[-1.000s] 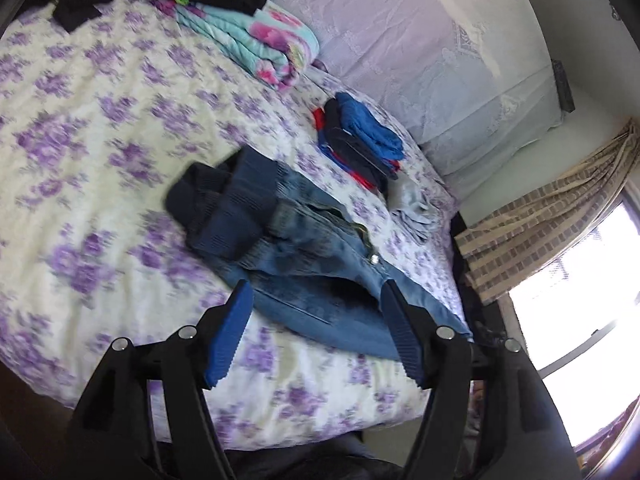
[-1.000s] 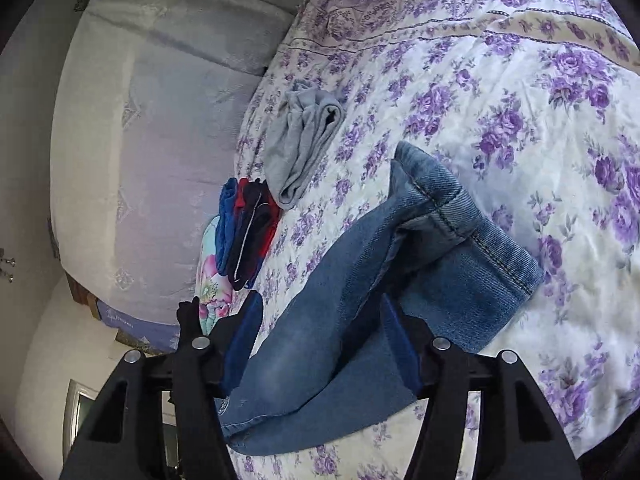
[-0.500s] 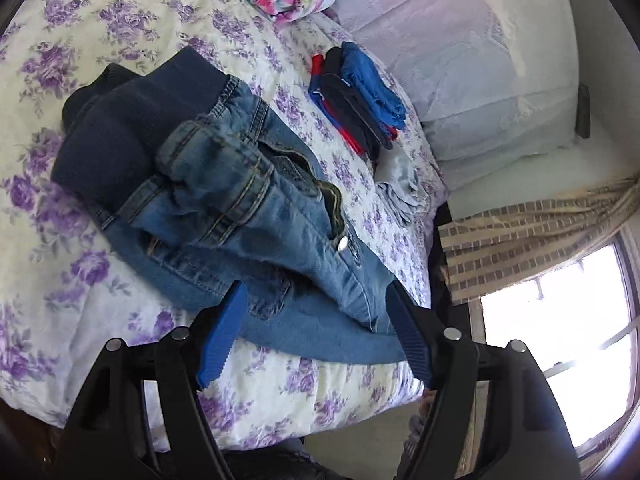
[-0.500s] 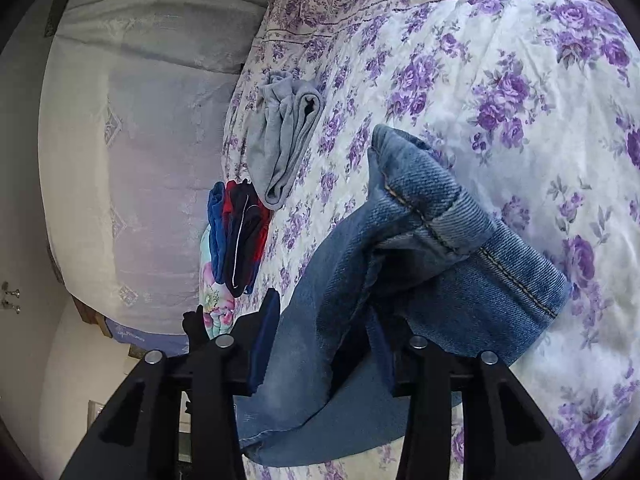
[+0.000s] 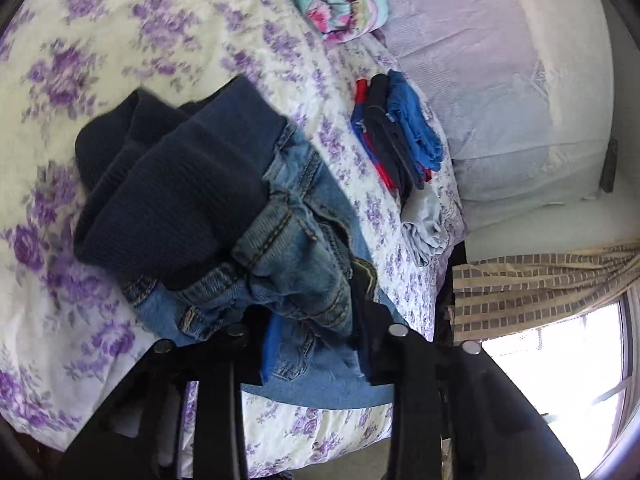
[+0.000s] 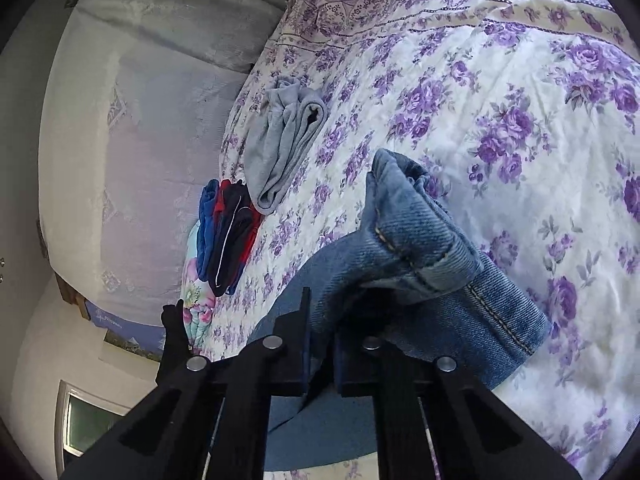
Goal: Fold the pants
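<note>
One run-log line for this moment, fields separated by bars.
left gripper: closing on jeans waistband | right gripper: shut on leg hem | jeans on floral bedspread

The jeans (image 5: 296,240) were coarse, matt blue denim with a ribbed dark knit waistband (image 5: 172,184), lying on a smooth floral cotton bedspread (image 6: 500,92), beside a soft grey jersey garment (image 6: 280,140).

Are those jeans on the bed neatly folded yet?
No. The jeans lie bunched, waistband crumpled, one leg cuff doubled over.
</note>
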